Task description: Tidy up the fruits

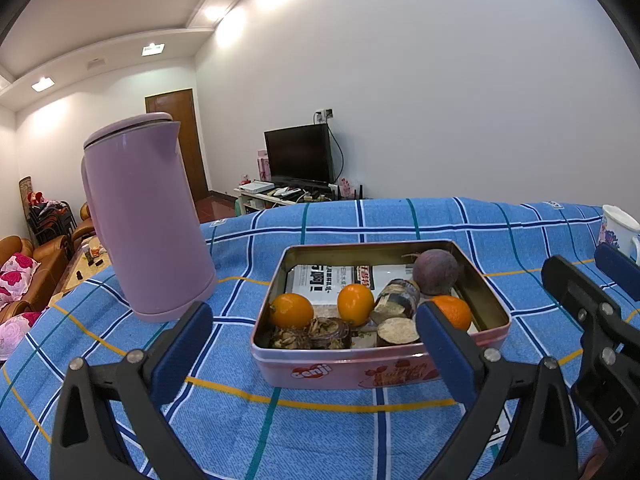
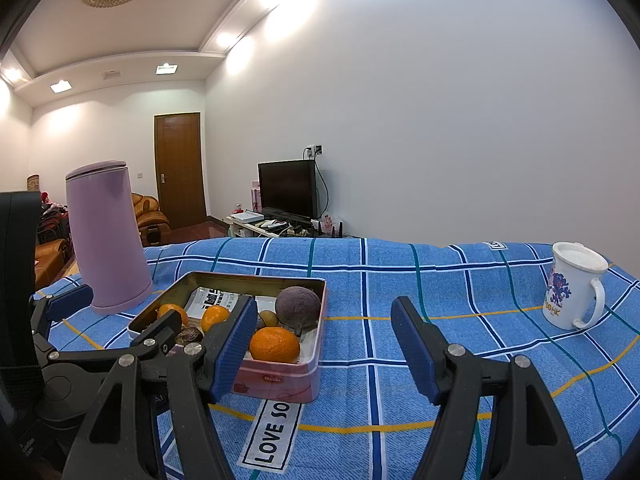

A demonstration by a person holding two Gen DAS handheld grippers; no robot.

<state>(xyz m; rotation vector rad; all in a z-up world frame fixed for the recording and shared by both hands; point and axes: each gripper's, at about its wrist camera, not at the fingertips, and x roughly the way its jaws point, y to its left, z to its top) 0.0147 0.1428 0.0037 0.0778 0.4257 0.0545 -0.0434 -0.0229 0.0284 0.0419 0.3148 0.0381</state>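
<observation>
A pink tin [image 1: 380, 368] stands on the blue checked cloth. It holds three oranges [image 1: 292, 311], a round purple fruit [image 1: 435, 272], several brown cut pieces [image 1: 396, 300] and a printed packet. My left gripper [image 1: 312, 356] is open just short of the tin's near wall, and its pads touch nothing. From the right wrist, the tin [image 2: 280, 376] lies left of centre with an orange [image 2: 275, 345] and the purple fruit [image 2: 298, 306] nearest. My right gripper [image 2: 326, 352] is open over bare cloth; its left finger [image 2: 236, 344] overlaps the tin's near rim.
A tall lilac jug [image 1: 144, 220] stands left of the tin. A white printed mug [image 2: 572, 292] sits at the far right of the cloth. The two grippers are side by side, close together. The table's far edge lies behind the tin.
</observation>
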